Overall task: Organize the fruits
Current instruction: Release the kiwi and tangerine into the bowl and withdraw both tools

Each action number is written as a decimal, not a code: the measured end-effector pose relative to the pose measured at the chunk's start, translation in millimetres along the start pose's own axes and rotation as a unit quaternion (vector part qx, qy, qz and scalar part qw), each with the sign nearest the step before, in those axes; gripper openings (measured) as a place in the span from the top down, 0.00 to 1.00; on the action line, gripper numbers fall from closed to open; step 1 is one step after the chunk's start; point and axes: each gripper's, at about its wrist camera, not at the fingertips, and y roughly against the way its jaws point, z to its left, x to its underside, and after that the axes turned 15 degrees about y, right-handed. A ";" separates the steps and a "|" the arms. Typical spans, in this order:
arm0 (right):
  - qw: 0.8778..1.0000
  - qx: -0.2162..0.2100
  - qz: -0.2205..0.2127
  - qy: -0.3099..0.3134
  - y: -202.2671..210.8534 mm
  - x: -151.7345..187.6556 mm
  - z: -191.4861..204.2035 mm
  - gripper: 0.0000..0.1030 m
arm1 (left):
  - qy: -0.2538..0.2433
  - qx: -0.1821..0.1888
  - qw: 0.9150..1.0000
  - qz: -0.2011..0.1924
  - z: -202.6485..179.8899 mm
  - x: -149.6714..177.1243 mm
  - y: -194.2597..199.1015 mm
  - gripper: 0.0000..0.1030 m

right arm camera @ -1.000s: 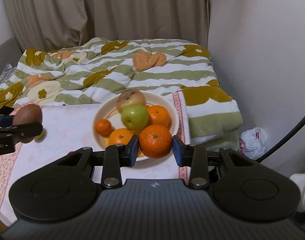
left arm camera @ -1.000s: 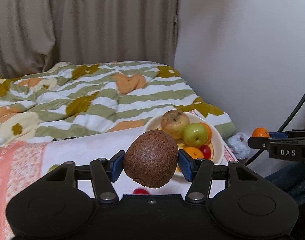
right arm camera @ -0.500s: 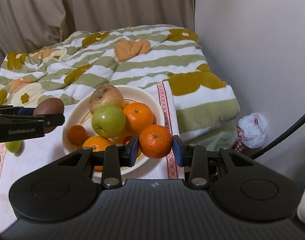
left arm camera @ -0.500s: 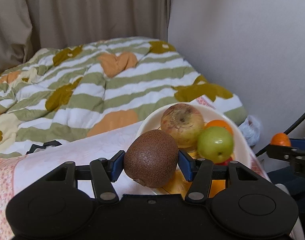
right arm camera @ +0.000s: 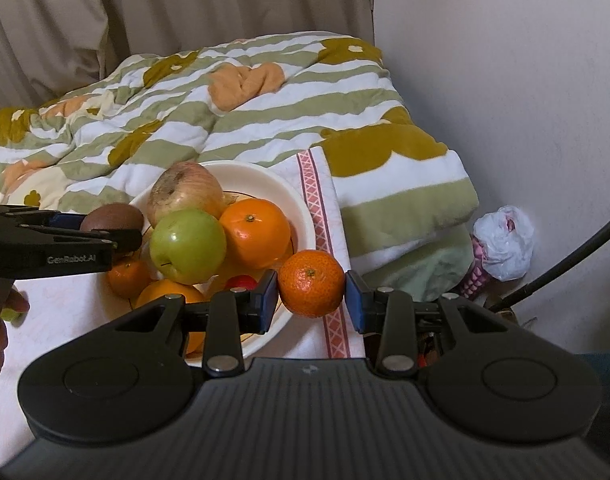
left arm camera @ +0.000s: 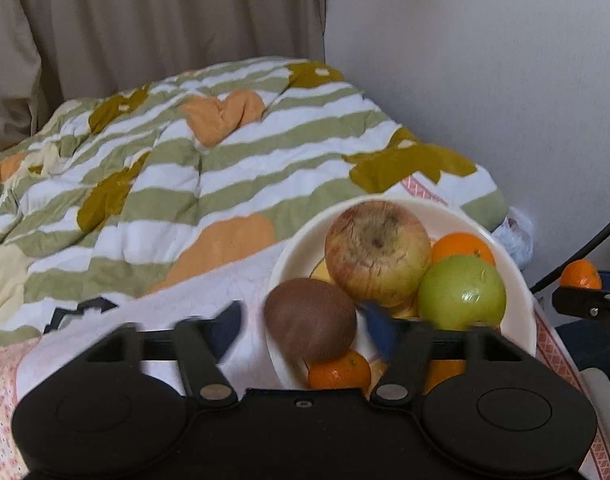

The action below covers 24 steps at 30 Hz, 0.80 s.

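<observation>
You are letting go of the kiwi point(left arm camera: 310, 319) over the left edge of the cream bowl point(left arm camera: 517, 280): the left gripper point(left arm camera: 305, 326) is opening, its blue pads point(left arm camera: 229, 328) standing clear of the brown skin on both sides while the fruit is sitting between them, just above a small mandarin point(left arm camera: 339, 372) at the rim. Behind it the bowl is filling up, with a blotchy russet apple point(left arm camera: 377, 254) leaning against a green apple point(left arm camera: 461, 292) and an orange point(left arm camera: 463, 246) tucked behind.

Your right gripper point(right arm camera: 311, 296) is holding a tangerine point(right arm camera: 311, 283) narrowly between its pads, hanging beside the bowl's right rim over the patterned pink border of the cloth point(right arm camera: 333, 332).

Both fruits look light and slightly yielding. The tangerine's loose, dimpled peel is likely giving the pads good purchase, but a hard squeeze would probably bruise it; the grip across its widest middle seems the safe one. The kiwi's fuzzy skin should not slip, yet its egg shape is apt to roll once free. With the pile already heaped, either round fruit could tumble off the top or over the rim onto the cloth, so a low gap among the others looks the better resting place.
</observation>
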 end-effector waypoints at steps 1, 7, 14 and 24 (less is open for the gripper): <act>1.000 0.000 0.000 -0.001 -0.2 -0.4 -0.5 0.50 | -0.001 0.001 1.000 -0.008 0.2 0.2 3.5 0.05; 1.000 -0.004 -0.007 -0.001 3.0 -1.9 0.1 0.50 | 0.004 0.005 1.000 -0.017 4.5 2.7 17.9 0.04; 0.999 -0.031 -0.018 0.034 -4.2 -6.2 10.0 0.50 | 0.033 0.008 0.999 -0.014 17.7 19.9 38.9 0.04; 0.995 -0.041 -0.024 0.090 -31.6 0.4 21.7 0.44 | 0.052 -0.001 0.998 -0.023 26.5 34.3 59.4 0.04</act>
